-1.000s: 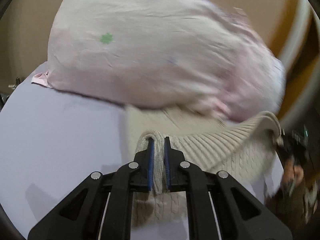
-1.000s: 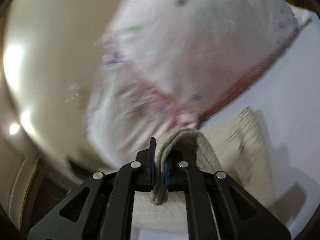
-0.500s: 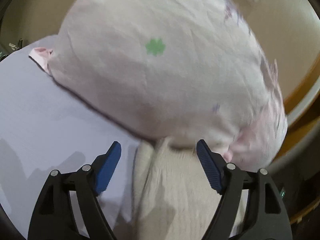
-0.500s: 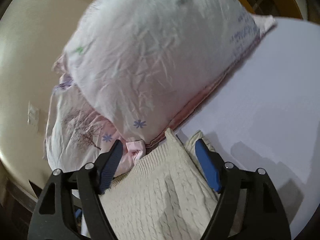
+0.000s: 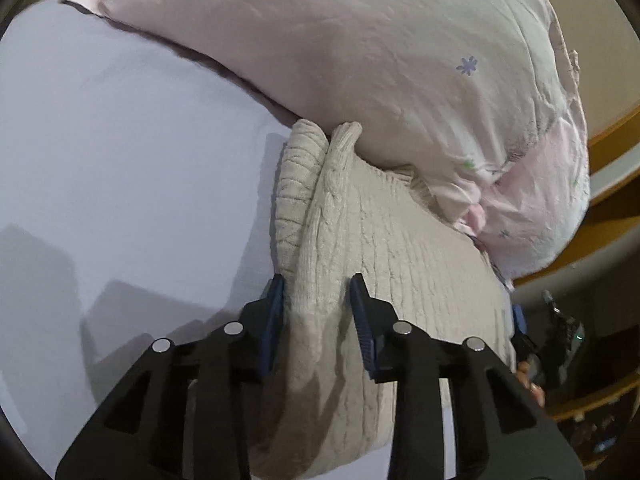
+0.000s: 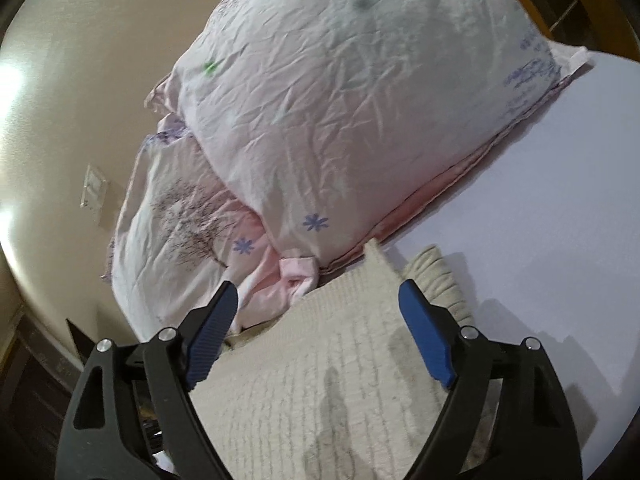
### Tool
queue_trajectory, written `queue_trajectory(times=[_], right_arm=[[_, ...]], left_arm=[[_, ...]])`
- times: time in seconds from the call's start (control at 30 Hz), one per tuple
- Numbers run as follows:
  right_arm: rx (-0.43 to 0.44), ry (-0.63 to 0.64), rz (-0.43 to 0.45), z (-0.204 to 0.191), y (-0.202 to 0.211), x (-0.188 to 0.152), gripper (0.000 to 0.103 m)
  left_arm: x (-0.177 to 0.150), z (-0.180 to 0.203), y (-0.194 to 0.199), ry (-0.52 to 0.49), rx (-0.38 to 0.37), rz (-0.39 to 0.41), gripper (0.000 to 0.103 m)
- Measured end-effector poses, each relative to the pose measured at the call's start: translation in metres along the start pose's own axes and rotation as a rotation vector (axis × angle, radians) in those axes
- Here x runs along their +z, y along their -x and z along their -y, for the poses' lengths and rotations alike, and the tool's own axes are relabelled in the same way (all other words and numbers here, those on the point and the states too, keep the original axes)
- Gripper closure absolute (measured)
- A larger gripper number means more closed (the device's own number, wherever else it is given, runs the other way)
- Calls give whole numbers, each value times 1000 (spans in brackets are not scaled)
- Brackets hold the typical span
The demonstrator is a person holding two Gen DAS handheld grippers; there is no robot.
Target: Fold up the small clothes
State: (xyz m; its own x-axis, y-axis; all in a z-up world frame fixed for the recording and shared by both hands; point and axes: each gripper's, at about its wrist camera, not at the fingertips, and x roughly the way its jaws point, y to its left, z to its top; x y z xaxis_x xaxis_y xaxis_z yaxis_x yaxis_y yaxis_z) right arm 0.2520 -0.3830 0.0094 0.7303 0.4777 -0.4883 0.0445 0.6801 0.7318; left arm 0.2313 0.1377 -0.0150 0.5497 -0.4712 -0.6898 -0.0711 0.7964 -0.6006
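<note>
**Left gripper around a sweater fold, right gripper spread above it**

We see a cream cable-knit sweater point(image 5: 384, 240) lying on a pale lilac sheet point(image 5: 120, 160), its far end pushed up against a pink pillow point(image 5: 360, 60). In the left wrist view, our left gripper point(image 5: 318, 304) has its jaws partly closed around a raised ridge of the knit; the blue pads point(image 5: 275, 312) sit on either side of that bunched fold and touch it. Just left of the ridge a ribbed cuff point(image 5: 298, 184) lies folded alongside the body of the sweater, its far tip touching the pillow's lower edge. On the right edge of this view we glimpse part of the other gripper and some fingers, too dark and small to describe further.

In the right wrist view, our right gripper point(image 6: 320, 320) has its jaws spread wide and holds nothing. The sweater point(image 6: 320, 380) spreads flat beneath and between the fingers point(image 6: 424, 336), with the ribbed cuff point(image 6: 436, 276) to the right. Beyond it the pillow point(image 6: 340, 100) rests on a second pink cushion point(image 6: 180, 220) printed with a tree, against a beige wall point(image 6: 80, 60) carrying a light switch point(image 6: 93, 191)
</note>
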Motion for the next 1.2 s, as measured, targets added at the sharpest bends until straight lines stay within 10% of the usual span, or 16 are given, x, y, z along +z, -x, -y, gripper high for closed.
queue_trajectory(times=[0.23,0.4,0.7,0.8,0.9,1.0,1.2], right_arm=[[61,-19,0,2,9,10,20],[61,-37,81,11,31,27,20],[-106,40,131,30,50,44,20],[-51,-30,53,43,45,50,16],[-26,-104,-86,50,32,51,11],[-65,-101,-200,51,20,48,11],[-114,-122,-334,61,0,34,11]], left_arm=[[7,27,10,85,-120,10,88],[9,154,13,-133,-261,25,89],[-63,309,-175,-170,-524,-372,88],[-57,296,-156,-161,-638,-319,87],[-37,263,-103,-208,-543,-107,47],[-24,224,-79,-265,-259,13,44],[-38,199,-123,-240,-94,-142,41]])
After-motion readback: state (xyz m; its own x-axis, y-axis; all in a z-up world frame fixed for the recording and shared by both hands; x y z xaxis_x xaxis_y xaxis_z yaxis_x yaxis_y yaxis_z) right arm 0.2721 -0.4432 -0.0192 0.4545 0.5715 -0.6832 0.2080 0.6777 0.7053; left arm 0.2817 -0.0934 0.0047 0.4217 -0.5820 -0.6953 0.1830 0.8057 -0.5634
